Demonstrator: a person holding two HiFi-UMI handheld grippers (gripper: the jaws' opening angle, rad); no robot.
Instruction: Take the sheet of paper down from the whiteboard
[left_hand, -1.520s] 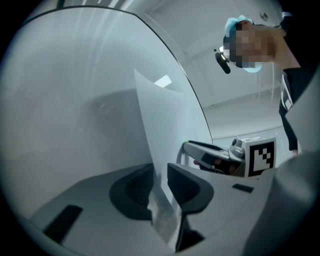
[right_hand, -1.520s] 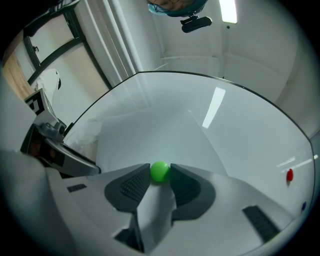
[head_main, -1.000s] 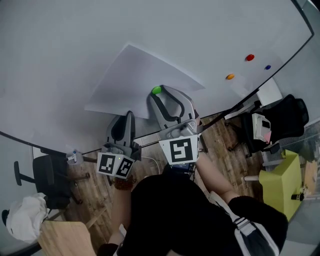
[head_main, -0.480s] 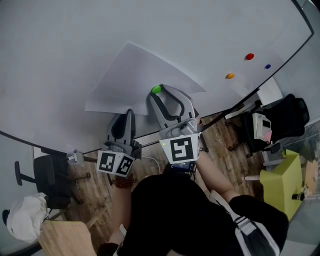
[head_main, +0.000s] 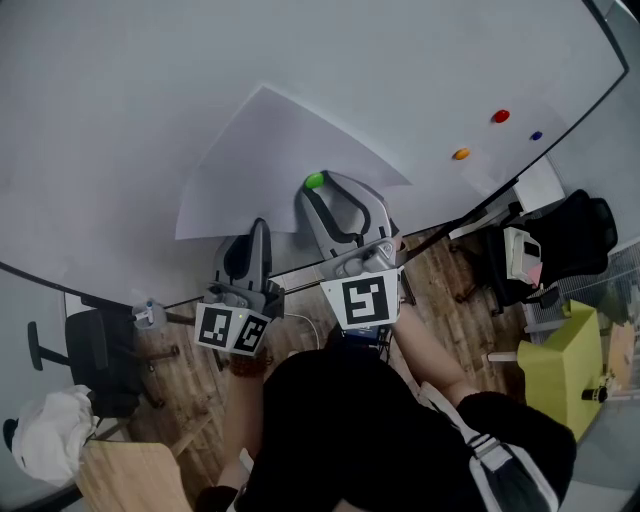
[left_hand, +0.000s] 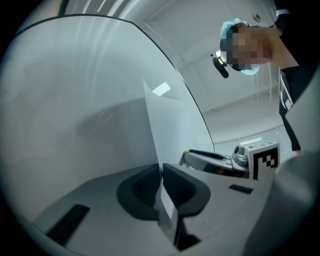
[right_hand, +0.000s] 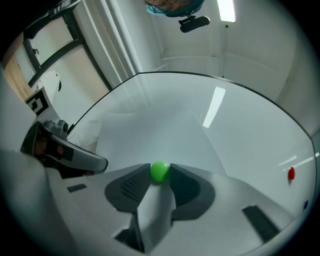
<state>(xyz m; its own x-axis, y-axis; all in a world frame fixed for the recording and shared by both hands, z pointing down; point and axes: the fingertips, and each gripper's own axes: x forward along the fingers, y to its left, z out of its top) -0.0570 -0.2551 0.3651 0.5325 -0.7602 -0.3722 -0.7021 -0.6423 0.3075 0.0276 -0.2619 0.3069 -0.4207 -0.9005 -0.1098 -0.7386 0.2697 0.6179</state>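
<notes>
A white sheet of paper (head_main: 270, 150) lies against the whiteboard (head_main: 120, 70). A green round magnet (head_main: 314, 181) sits on its lower part. My right gripper (head_main: 318, 188) is shut on that magnet (right_hand: 160, 171), one pad on each side, with the paper (right_hand: 156, 205) running under the jaws. My left gripper (head_main: 258, 226) is shut on the sheet's lower edge. In the left gripper view the paper (left_hand: 170, 125) rises out of the closed jaws of the left gripper (left_hand: 161, 169) and stands away from the board.
Red (head_main: 501, 116), orange (head_main: 460, 154) and blue (head_main: 536, 135) magnets stick to the board at the right. Below the board stand a black chair (head_main: 88, 350), another black chair (head_main: 575, 235) and a yellow-green stool (head_main: 558, 362) on a wooden floor.
The paper's lower left corner has shifted a little inward and down. Both grippers have stayed where they were.
</notes>
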